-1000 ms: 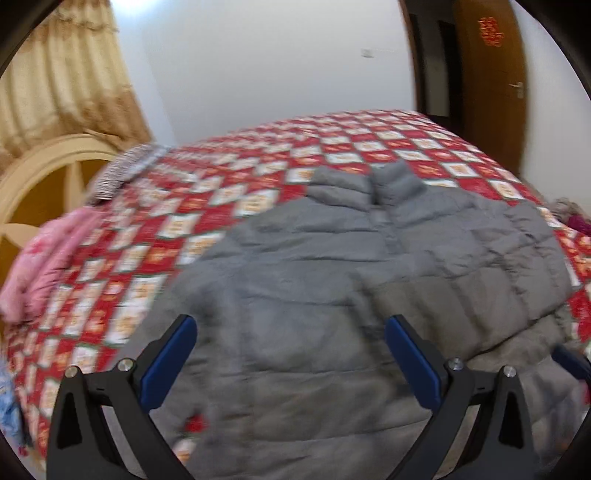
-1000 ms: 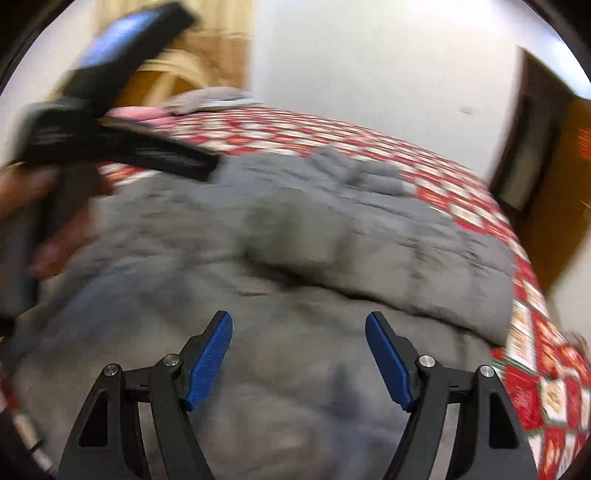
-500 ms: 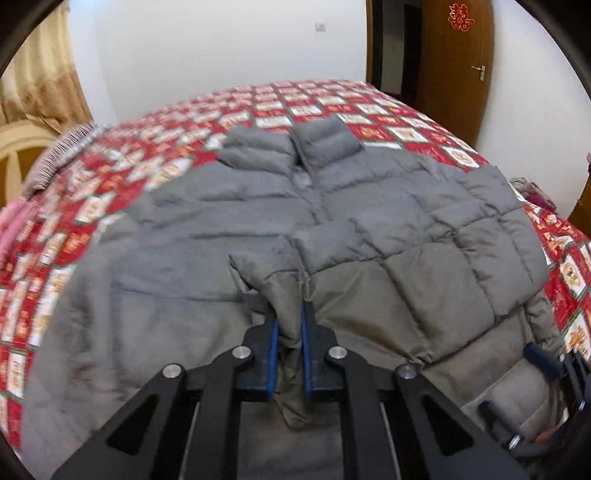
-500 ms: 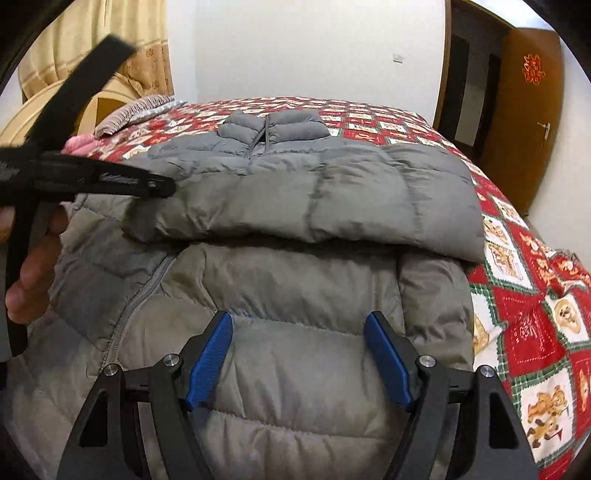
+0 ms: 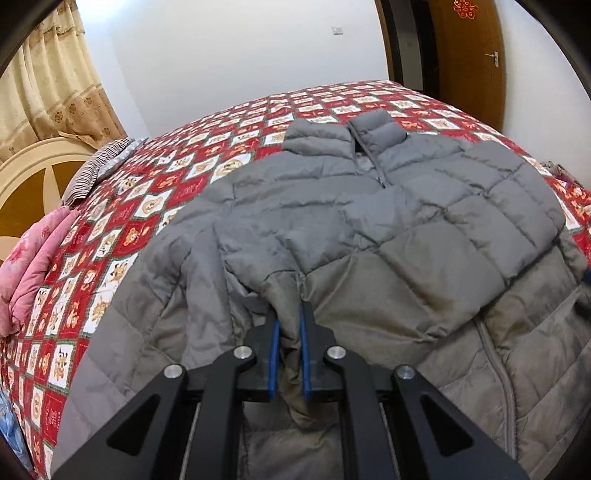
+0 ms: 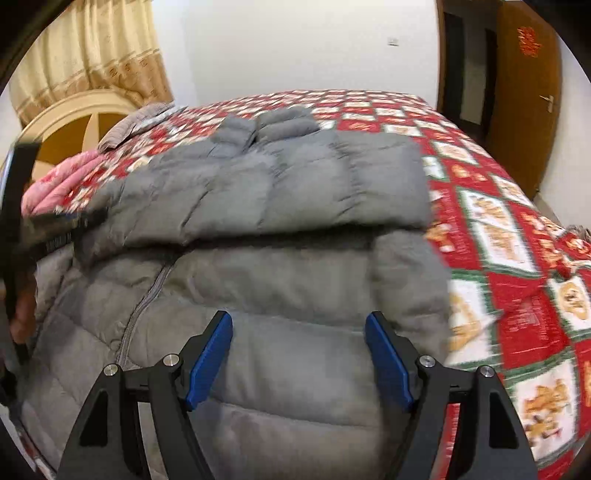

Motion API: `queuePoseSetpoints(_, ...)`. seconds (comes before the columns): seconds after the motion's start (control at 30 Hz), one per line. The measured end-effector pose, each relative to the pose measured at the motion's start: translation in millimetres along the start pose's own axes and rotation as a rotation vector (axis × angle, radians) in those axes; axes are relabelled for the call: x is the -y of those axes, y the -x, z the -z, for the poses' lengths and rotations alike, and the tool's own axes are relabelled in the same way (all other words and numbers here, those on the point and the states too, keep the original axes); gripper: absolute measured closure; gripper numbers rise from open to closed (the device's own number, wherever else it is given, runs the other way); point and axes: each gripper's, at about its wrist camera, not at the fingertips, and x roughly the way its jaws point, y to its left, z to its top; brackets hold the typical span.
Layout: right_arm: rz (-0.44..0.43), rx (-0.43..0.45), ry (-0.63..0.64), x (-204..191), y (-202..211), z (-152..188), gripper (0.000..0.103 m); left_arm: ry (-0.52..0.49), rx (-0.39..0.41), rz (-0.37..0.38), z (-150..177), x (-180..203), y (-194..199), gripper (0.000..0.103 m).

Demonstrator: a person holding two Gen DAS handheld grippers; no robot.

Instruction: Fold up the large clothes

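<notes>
Bed quilt [image 5: 155, 206] under grey jacket [image 5: 424, 229]; door's red emblem [image 5: 466, 8] unreadable.

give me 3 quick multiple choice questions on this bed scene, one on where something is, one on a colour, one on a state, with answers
1. Where does the pink bedding lie?
A. by the headboard
B. on the jacket
C. by the door

2. What colour is the puffer jacket?
A. navy
B. grey
C. white

3. How is the left tool?
A. wide open
B. shut on bedspread
C. shut on the jacket cuff

Answers: 1 A, it is bunched at the bed's edge near the cream headboard. 2 B, all panels are grey. 3 C, grey fabric is pinched between the blue pads.
</notes>
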Motion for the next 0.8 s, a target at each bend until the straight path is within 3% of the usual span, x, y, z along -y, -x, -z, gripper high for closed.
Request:
queuePoseSetpoints(0.1,0.021,0.017,-0.052,24.5,12.7,-16.9,0.028,0.023,0.000,-0.012,0.3,-3.6,0.5,0.083)
queuePoseSetpoints(0.17,0.029,0.021,-0.078,38.5,16.4,-26.2,0.028,0.055,0.006,-0.006,-3.4,-10.3,6.2,0.071)
queuePoseSetpoints(0.23,0.043,0.039,-0.102,51.9,19.4,-38.3,0.028,0.074,0.050,-0.050,-7.4,-15.5,16.4,0.024)
queuePoseSetpoints(0.3,0.067,0.059,-0.112,58.0,19.1,-46.1,0.028,0.097,0.129,-0.081,-12.3,-18.7,30.8,0.013)
queuePoseSetpoints(0.47,0.070,0.100,-0.124,58.3,-2.8,-77.8,0.028,0.090,0.161,-0.085,-25.6,-4.9,28.9,0.007)
queuePoseSetpoints(0.53,0.058,0.093,-0.101,48.6,-24.0,-89.4,0.028,0.059,0.154,-0.149,-26.4,5.2,13.4,0.006)
queuePoseSetpoints(0.67,0.070,-0.016,-0.073,40.6,-70.5,-91.9,0.028,0.004,0.087,-0.269,-16.3,11.5,-24.9,0.005)
queuePoseSetpoints(0.8,0.065,-0.086,-0.075,44.3,-99.3,-76.6,0.028,0.028,0.051,-0.257,-3.0,-0.5,-41.7,0.000)
